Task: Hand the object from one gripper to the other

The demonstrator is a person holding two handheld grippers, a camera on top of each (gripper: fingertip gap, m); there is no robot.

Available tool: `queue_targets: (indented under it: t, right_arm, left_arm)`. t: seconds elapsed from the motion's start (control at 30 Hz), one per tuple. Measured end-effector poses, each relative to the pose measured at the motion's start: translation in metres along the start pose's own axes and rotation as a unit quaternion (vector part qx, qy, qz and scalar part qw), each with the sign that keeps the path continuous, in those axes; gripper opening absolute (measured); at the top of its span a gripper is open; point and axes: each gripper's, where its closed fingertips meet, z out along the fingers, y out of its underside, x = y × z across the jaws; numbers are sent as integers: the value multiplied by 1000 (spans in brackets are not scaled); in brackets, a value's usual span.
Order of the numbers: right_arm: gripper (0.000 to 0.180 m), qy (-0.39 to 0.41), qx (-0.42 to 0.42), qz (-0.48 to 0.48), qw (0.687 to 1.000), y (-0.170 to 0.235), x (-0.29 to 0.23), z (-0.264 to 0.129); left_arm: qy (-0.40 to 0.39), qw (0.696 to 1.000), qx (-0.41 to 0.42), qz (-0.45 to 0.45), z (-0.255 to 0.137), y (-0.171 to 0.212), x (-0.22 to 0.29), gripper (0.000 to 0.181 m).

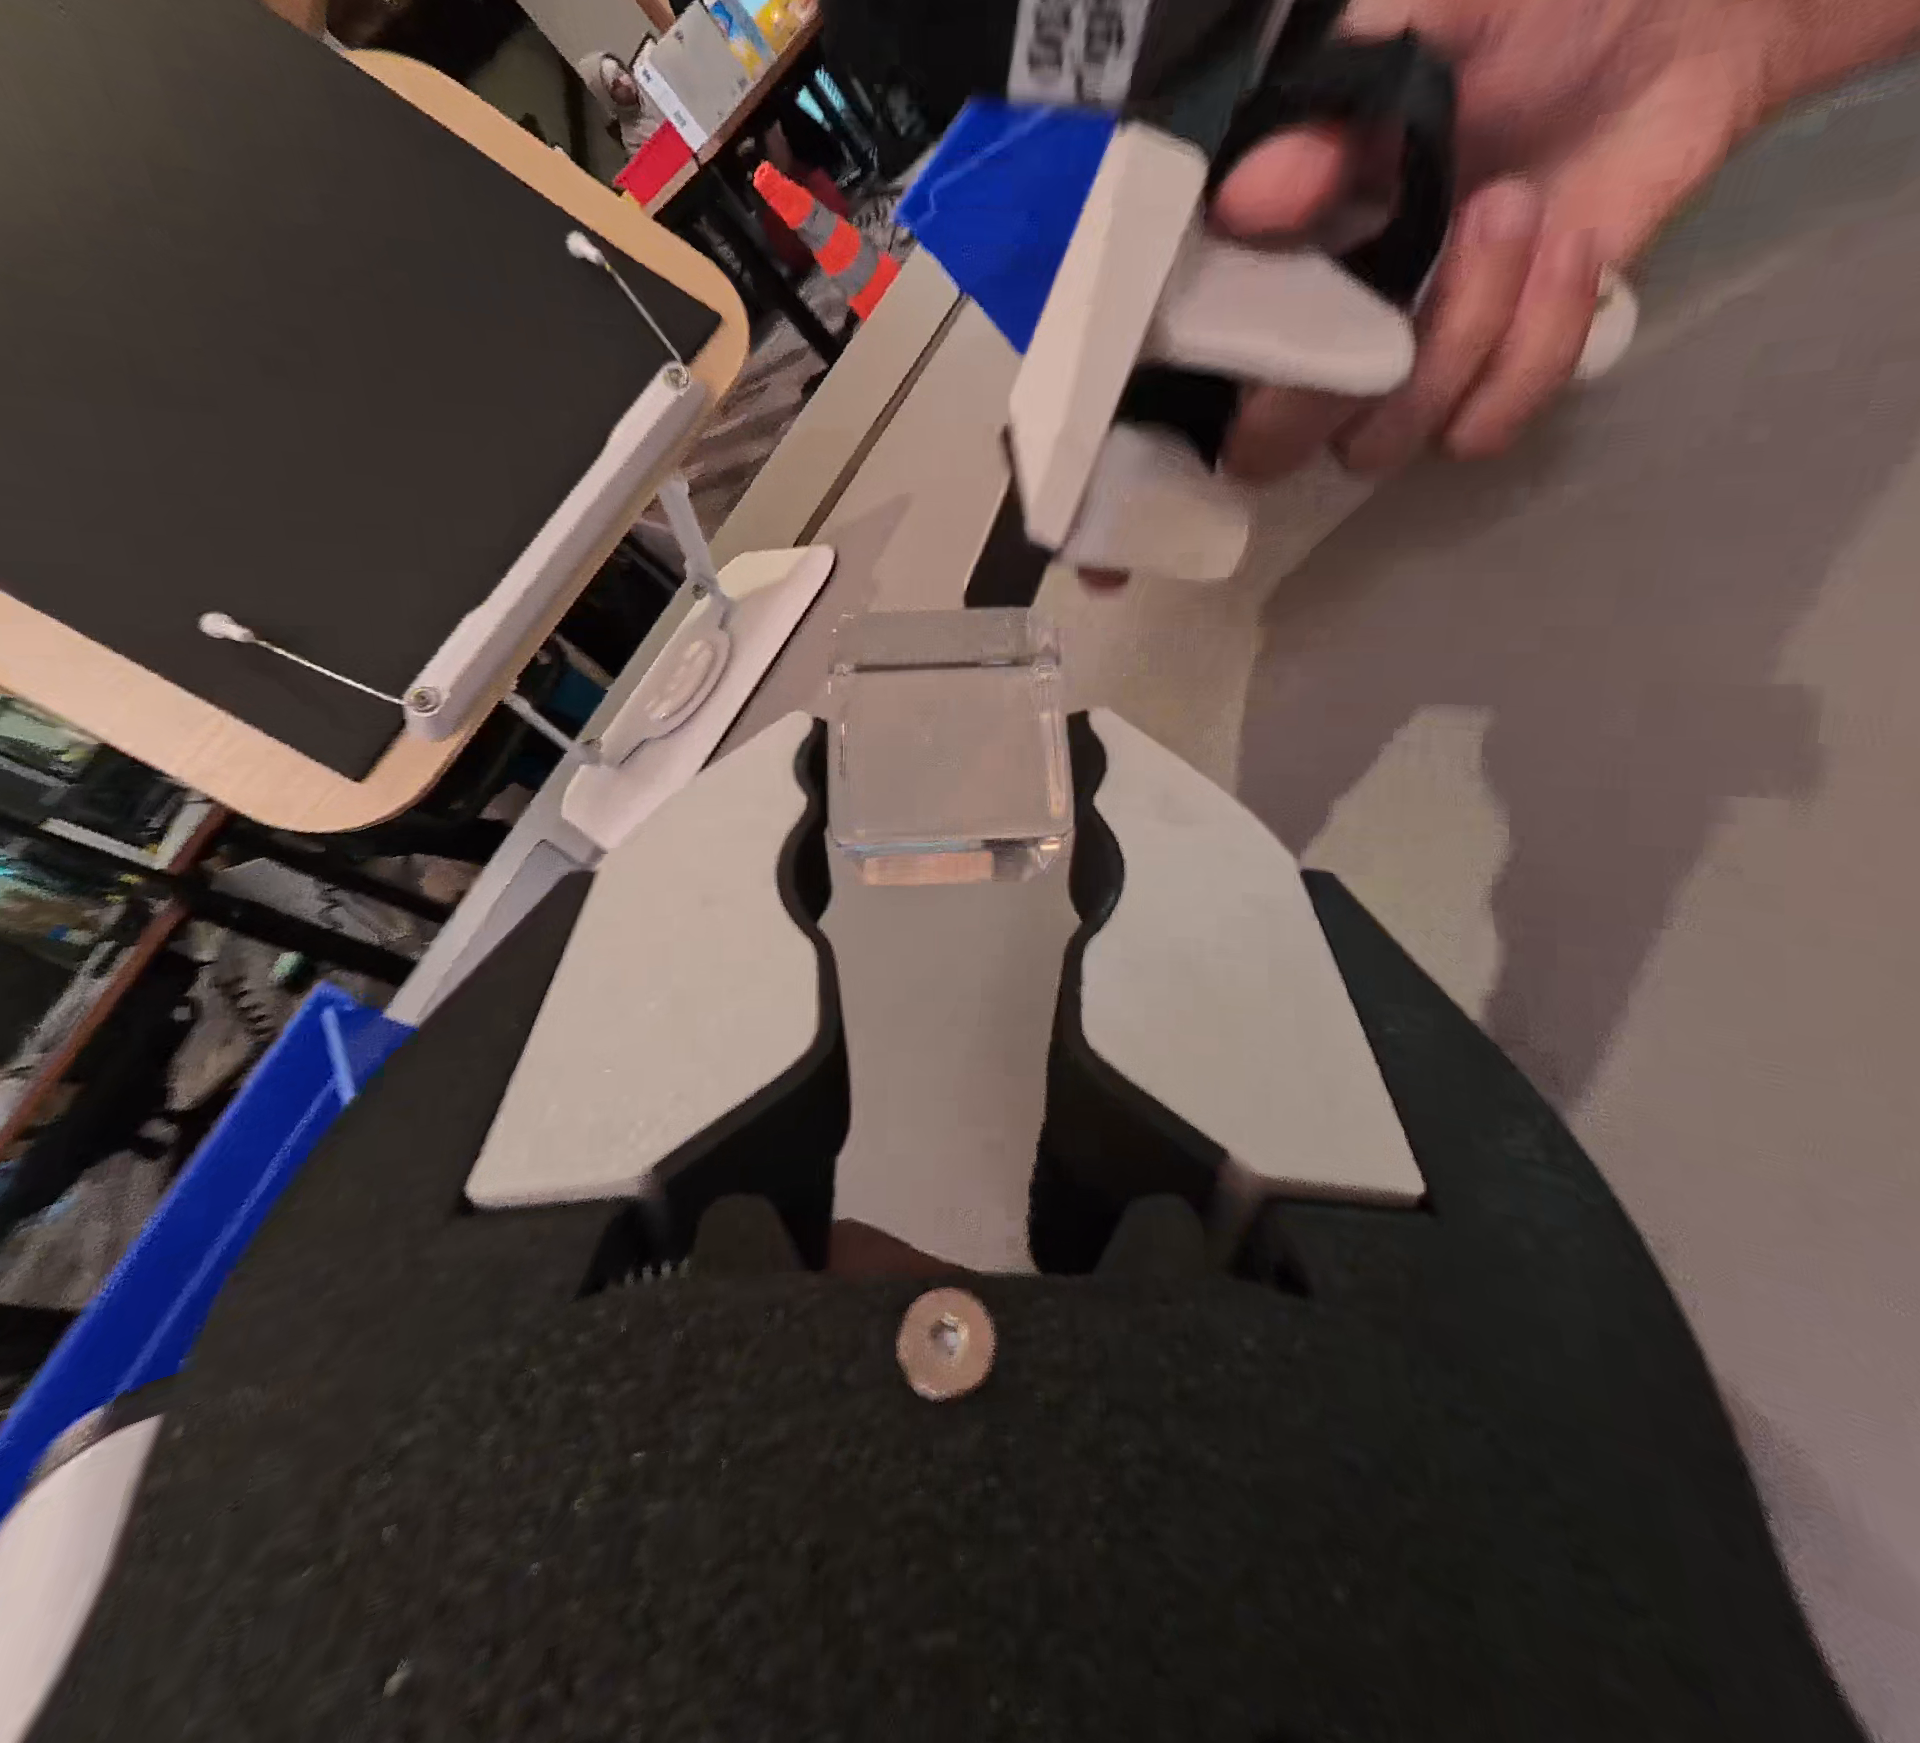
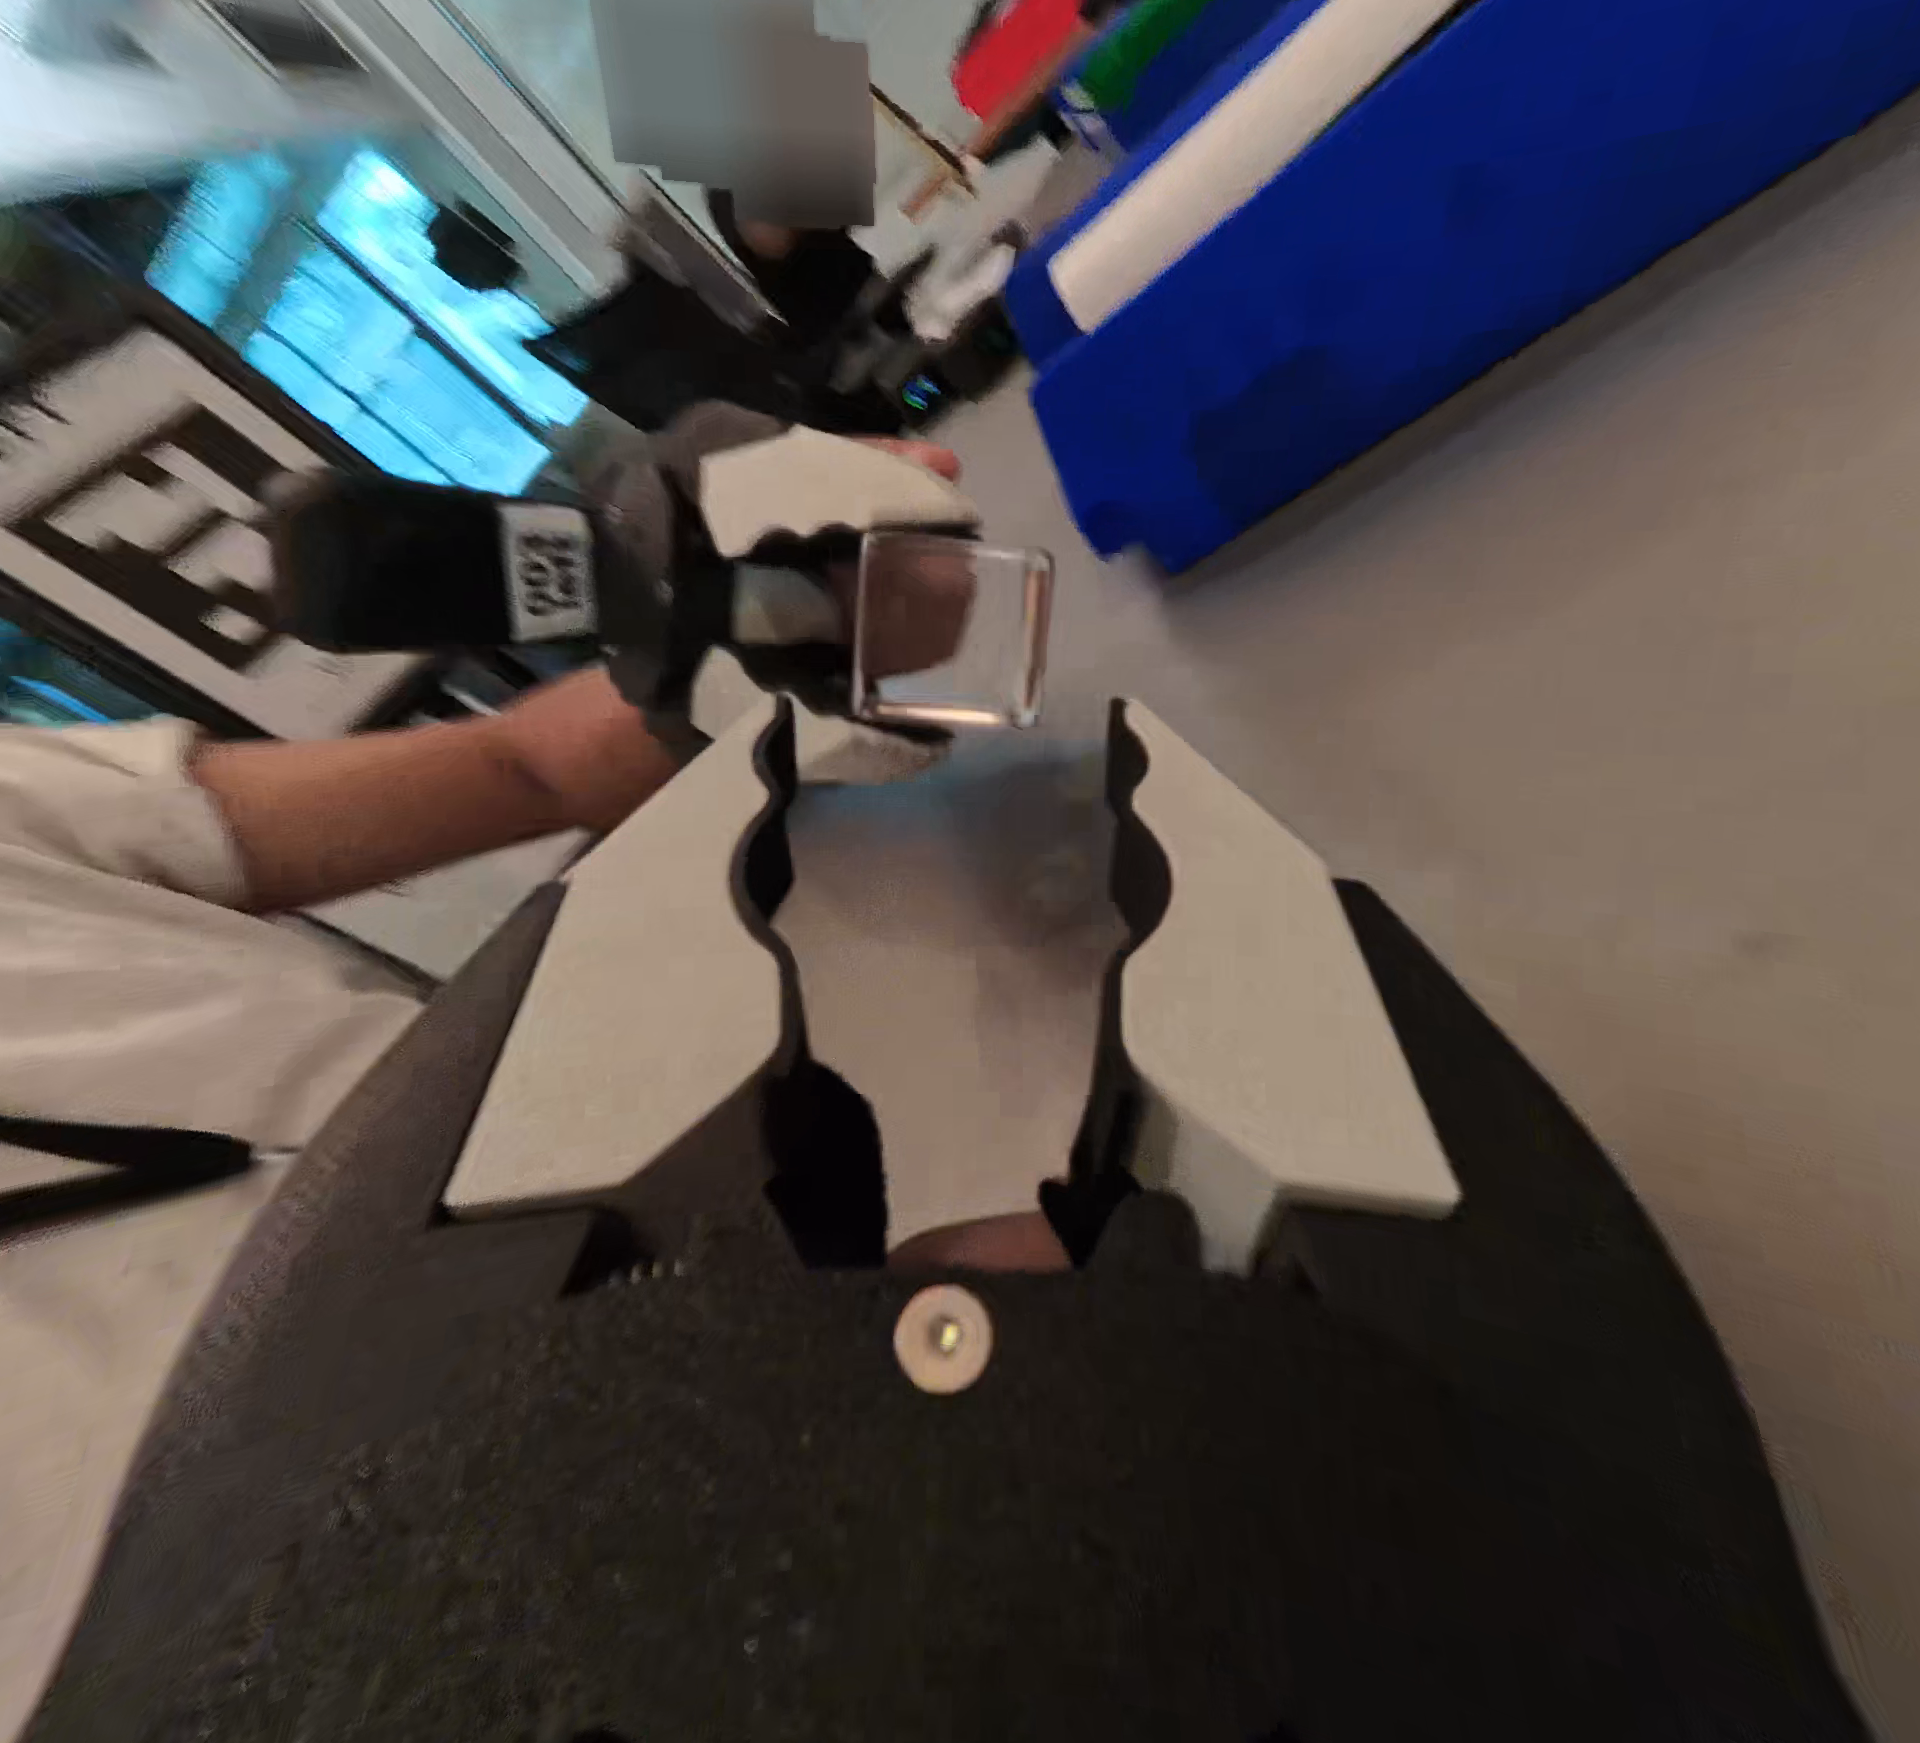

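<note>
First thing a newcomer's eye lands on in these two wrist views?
The clear, glassy plastic cube, pinched between the grey fingertips of the left gripper in the middle of its own view. In the right wrist view the same cube hangs in mid-air just past the right gripper, whose jaws stand open and empty. Behind, bright blue plastic bins fill the upper right on the grey table.

white sticker with black print [image 1: 1086, 0] on black body of right tool, left wrist view, blurred, wording not given | white sticker with black print [image 2: 549, 573] on black body of left tool, right wrist view, blurred | large black block lettering on white wall panel [image 2: 135, 530], right wrist view, smeared by motion
</note>
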Motion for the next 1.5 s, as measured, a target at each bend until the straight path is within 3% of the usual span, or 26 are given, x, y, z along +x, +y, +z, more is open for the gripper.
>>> queue_targets:
  t: [0.13,0.23,0.43,0.53,0.7,0.77,0.87,0.97,1.03,1.1,1.23,1.37,1.5]
  right_arm:
    - [61,81,-10,-92,992,1,22,-24]
    - [61,54,-25,-138,989,11,13,-14]
    - [60,-8,-26,-95,995,14,-8,14]
    - [44,10,-47,-80,996,20,0,20]
    - [43,1,-63,-54,997,22,4,14]
    - [43,31,-55,-68,996,17,13,5]
    - [43,61,-14,-76,995,2,26,-15]
    - [43,102,21,-131,986,-13,33,-30]
    - [43,107,15,-167,980,-13,26,-25]
    - [43,85,-1,-191,978,-6,11,-10]
    - [43,34,7,-180,983,-5,-13,14]
    - [43,28,1,-180,983,-2,-18,23]
    - [44,35,-1,-176,984,0,-16,24]
  left_arm:
    - [-16,997,-34,73,3,16,2,43]
    - [-12,995,-33,93,5,15,7,42]
    - [-4,995,0,103,5,2,17,43]
    - [-6,995,6,99,5,-1,21,43]
    - [-8,998,0,63,9,0,25,43]
    - [1,1000,14,18,7,-4,23,42]
    - [18,988,53,-146,-2,-13,5,41]
    - [97,930,60,-351,0,-11,-4,54]
    - [136,888,93,-429,-3,-16,-9,55]
    - [152,871,111,-453,-5,-18,-11,58]
    - [177,878,108,-431,-8,-20,-2,59]
    - [178,878,121,-428,-11,-22,-4,46]
    - [200,874,113,-429,-11,-19,-3,45]
